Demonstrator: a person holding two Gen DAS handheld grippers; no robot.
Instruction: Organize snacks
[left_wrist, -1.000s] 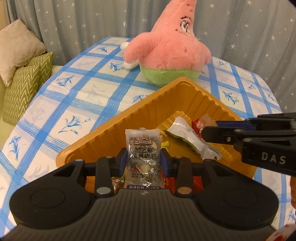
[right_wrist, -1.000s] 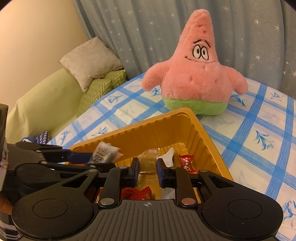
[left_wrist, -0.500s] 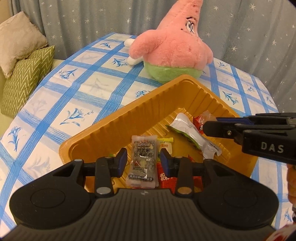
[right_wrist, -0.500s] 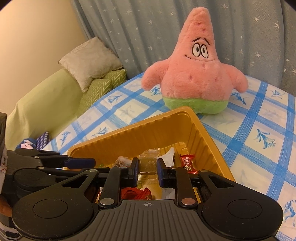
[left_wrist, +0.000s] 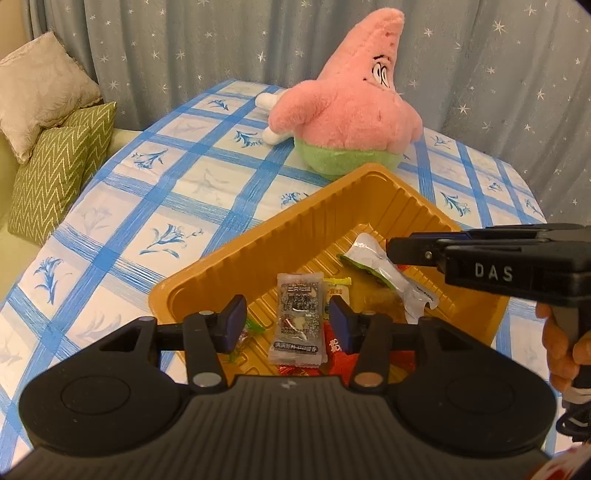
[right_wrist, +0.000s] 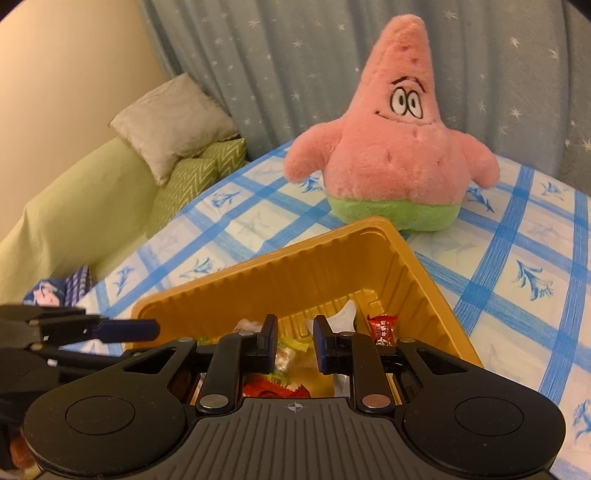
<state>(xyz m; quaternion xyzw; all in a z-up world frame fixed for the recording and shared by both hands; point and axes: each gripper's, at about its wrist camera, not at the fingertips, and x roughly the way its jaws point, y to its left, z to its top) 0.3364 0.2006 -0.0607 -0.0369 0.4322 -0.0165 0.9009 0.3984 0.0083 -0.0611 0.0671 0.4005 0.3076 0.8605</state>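
An orange plastic tray (left_wrist: 258, 254) (right_wrist: 325, 266) on the blue-checked tablecloth holds several wrapped snacks. My left gripper (left_wrist: 288, 325) is open and empty above the tray's near part; a clear packet of dark seeds (left_wrist: 298, 317) lies flat in the tray between its fingers. A white and green packet (left_wrist: 384, 273) lies further right. My right gripper (right_wrist: 294, 343) is open and empty over the tray, with a small clear candy (right_wrist: 286, 352) lying below it. A red candy (right_wrist: 382, 328) lies to its right.
A pink starfish plush toy (left_wrist: 354, 114) (right_wrist: 395, 155) stands on the table just behind the tray. Cushions (left_wrist: 55, 147) lie on a green sofa at the left. A starred curtain hangs behind. The right gripper's body (left_wrist: 498, 262) reaches over the tray's right side.
My left gripper has opened and let the seed packet drop flat into the tray. My right gripper has opened and released the clear candy. Both have drawn back slightly.
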